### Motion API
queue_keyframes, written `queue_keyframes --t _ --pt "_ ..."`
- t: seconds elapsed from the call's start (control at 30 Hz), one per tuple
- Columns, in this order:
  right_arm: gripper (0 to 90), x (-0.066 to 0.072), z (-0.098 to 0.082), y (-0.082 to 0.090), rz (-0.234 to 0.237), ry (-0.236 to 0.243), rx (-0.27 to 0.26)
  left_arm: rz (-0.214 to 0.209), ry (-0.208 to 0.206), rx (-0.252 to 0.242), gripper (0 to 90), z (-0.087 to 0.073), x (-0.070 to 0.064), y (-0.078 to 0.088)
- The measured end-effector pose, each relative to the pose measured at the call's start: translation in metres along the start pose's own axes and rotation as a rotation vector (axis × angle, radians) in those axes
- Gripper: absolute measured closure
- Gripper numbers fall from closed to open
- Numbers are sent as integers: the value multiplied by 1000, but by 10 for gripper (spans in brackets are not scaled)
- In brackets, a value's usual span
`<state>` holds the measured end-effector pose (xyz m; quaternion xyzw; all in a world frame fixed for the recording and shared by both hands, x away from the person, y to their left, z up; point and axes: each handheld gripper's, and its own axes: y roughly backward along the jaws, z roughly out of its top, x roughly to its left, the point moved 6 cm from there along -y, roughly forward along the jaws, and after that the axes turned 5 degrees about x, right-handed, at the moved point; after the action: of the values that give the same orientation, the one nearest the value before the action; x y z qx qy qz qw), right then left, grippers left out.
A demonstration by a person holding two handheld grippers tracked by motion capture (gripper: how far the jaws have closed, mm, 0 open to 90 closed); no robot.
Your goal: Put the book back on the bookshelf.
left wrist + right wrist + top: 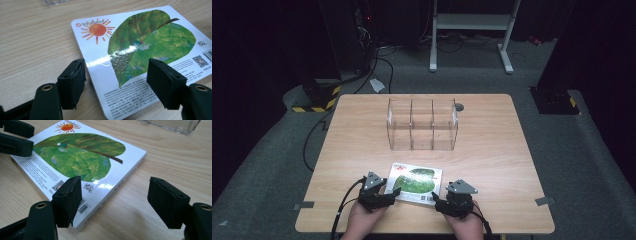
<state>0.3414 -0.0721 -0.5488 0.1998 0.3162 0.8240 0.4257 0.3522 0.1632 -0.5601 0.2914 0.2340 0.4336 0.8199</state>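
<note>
We see a wooden counter [492, 150] that takes up the middle of the high view, with grey floor around it. Toward its far side, about centred, stands a clear plastic organizer [422, 124] with three compartments side by side, all open at the top.

Near the front edge lies a book [415, 183], flat on its cover, well apart from the organizer. Its upward face shows a large green leaf, an orange sun in one corner, small print and barcodes along the near edge. In the right gripper view its white spine [120, 186] faces that gripper.

We find the left gripper [388, 192] at the book's near left corner and the right gripper [436, 199] at its near right corner, each carried in one of the person's hands at the counter's near edge.

In the left gripper view the fingers [72, 82] stand wide apart, straddling the book's left edge; we see no pad pressing on it. In the right gripper view the fingers [68, 198] are likewise spread wide across the spine corner, one over the cover by the barcode, the other over bare wood, gripping nothing.
</note>
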Motion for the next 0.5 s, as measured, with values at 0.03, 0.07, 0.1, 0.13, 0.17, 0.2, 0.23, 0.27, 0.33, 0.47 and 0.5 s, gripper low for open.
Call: queue_keyframes --t 0.03,0.07,0.1,0.13,0.17,0.2,0.23,0.27,0.33,0.47,0.5 --pt "276 2 0 0 5 -3 1 0 0 0 315 0 0 0" --pt "276 2 0 0 5 -3 1 -3 7 2 315 0 0 0" --pt "277 2 0 -1 5 4 -1 -4 12 2 315 0 0 -1" --pt "276 4 0 -2 4 11 2 -7 12 2 315 0 -1 -1" --pt "276 4 0 -2 4 11 2 -8 10 2 315 0 -1 -1" --pt "275 4 -1 -2 -10 21 6 -7 3 2 315 1 0 -1" --pt "276 4 -1 -2 -14 21 5 -8 5 1 315 1 0 -1" --pt "280 4 -1 -2 -15 16 7 -8 5 1 316 1 0 -1" --pt "295 4 -1 -1 -10 8 7 -15 13 7 317 1 -1 -2" --pt "304 5 -2 -1 4 11 6 -16 21 5 317 1 -1 -2" --pt "297 6 -2 -1 7 10 7 -13 15 7 317 1 -1 -2"
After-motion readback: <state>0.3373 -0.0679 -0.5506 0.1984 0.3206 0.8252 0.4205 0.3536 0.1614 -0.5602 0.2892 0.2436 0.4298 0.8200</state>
